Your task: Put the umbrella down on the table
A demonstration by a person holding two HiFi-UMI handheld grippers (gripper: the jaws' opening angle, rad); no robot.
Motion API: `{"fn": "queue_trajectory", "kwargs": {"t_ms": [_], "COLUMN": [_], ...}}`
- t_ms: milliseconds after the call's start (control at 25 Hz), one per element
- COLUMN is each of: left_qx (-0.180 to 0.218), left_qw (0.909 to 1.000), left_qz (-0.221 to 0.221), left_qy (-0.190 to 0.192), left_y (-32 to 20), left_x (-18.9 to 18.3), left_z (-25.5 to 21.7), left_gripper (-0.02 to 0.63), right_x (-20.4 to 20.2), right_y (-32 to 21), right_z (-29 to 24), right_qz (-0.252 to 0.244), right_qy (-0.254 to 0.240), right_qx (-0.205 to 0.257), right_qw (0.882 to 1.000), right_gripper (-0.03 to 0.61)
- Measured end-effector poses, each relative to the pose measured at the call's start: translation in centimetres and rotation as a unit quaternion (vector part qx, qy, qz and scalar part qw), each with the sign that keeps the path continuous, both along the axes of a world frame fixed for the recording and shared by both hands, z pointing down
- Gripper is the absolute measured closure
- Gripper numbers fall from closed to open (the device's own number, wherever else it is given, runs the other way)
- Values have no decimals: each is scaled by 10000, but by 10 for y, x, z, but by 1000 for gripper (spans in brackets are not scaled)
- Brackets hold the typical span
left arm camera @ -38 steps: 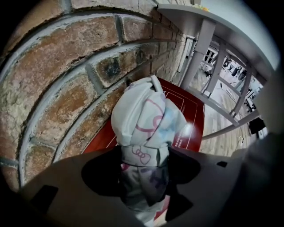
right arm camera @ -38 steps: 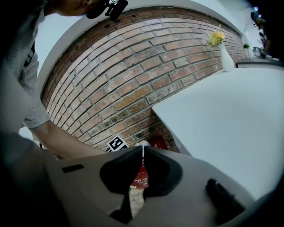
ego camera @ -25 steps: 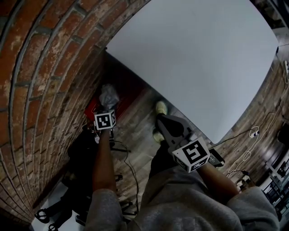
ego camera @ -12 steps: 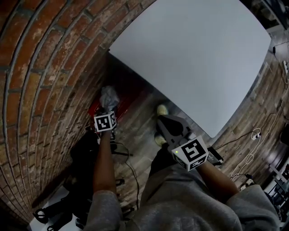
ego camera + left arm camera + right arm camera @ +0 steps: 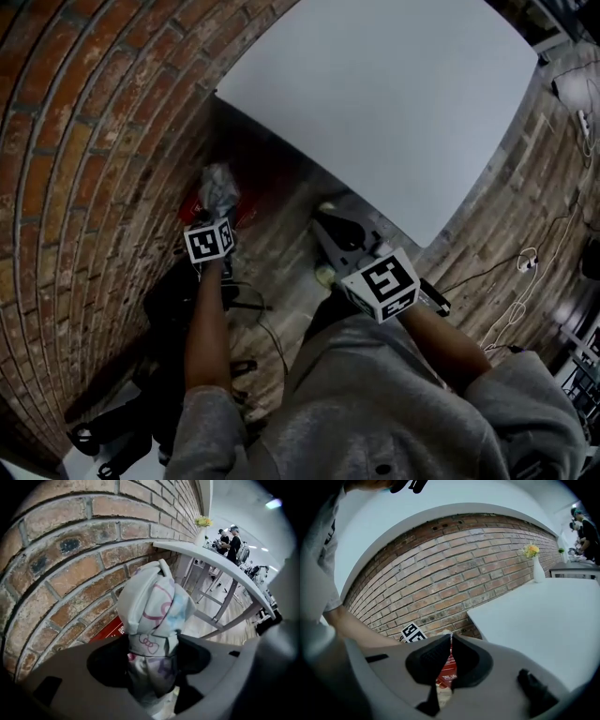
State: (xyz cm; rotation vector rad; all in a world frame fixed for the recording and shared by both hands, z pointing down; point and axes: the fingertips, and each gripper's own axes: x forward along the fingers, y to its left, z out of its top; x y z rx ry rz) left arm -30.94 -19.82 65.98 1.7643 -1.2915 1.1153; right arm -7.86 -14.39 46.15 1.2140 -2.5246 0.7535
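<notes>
The left tool point(image 5: 152, 660) is clamped on a folded umbrella point(image 5: 154, 606). Its dark pads press in from either side on the bunched fabric, which is pale with pink and blue line prints and a strap wrapped round it. The umbrella's rounded end sticks out past the jaws towards the brick wall point(image 5: 70, 564). In the head view the left tool point(image 5: 217, 214) holds the umbrella point(image 5: 217, 190) low, close beside the brick wall point(image 5: 84, 141). The umbrella is over a red board point(image 5: 251, 192) on the wooden floor point(image 5: 281, 258), and it is off the white bench point(image 5: 375, 94), near the bench's nearest corner and apart from it. The right tool point(image 5: 330, 228) hangs lower, just in front of the bench's near edge, with its marker cube point(image 5: 380, 281) towards the person's grey sleeve point(image 5: 525, 412). In its own view the right tool point(image 5: 451, 644) has its two dark pads pressed together at the tips with nothing between them. A strip of the red board point(image 5: 447, 670) shows through the gap below the tips. That view also shows the bench point(image 5: 543, 616) running back to the brick wall point(image 5: 454, 578), with a white vase point(image 5: 538, 570) of yellow flowers point(image 5: 530, 550) at its far end. Pale cables point(image 5: 520, 281) trail across the floor to the right of the bench. In the left gripper view, people point(image 5: 232, 538) stand far off beyond the bench point(image 5: 211, 559).
</notes>
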Motion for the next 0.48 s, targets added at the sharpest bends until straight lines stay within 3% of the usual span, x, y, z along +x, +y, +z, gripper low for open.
{"fn": "queue_trajectory", "kwargs": {"t_ms": [480], "left_qx": [161], "left_qw": [9992], "left_qz": [271], "left_qy": [241], "left_y": [57], "left_x": [17], "left_z": [-61], "left_gripper": [322], "right_x": [20], "right_y": [31], "right_z": [-43], "right_qz": [-4], "right_qy": [276], "right_qx": [630], "right_qw": [9976], "right_gripper": [549]}}
